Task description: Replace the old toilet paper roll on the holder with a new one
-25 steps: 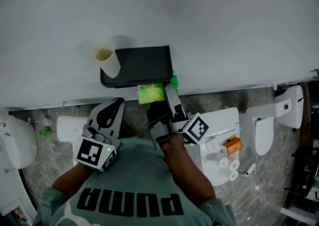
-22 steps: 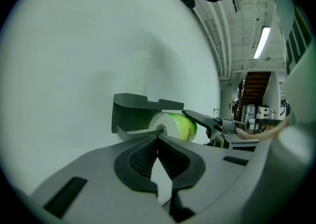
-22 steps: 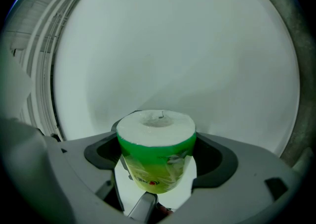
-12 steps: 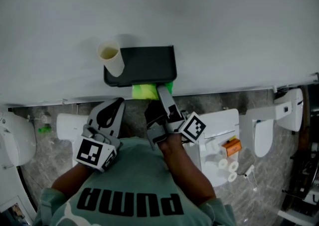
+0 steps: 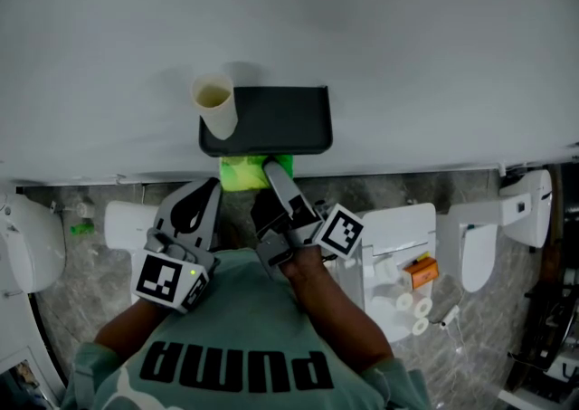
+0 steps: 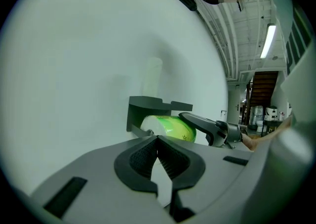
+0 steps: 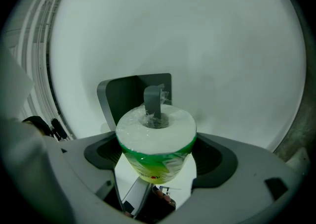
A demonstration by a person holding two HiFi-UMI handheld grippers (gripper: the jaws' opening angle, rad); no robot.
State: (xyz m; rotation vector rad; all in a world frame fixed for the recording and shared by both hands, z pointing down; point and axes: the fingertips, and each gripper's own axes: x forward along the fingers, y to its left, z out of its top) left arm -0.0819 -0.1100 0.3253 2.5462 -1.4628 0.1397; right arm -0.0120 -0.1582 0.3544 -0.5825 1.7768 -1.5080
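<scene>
Right gripper is clamped on the new roll, now further left beneath the holder, its core on the spindle. Left gripper is closed and empty. Mounting appears nearly complete.

— Can any lettering be read?
— "PUMA" is printed in black across the green shirt, seen upside down. Small print on the new roll cannot be made out.
</scene>
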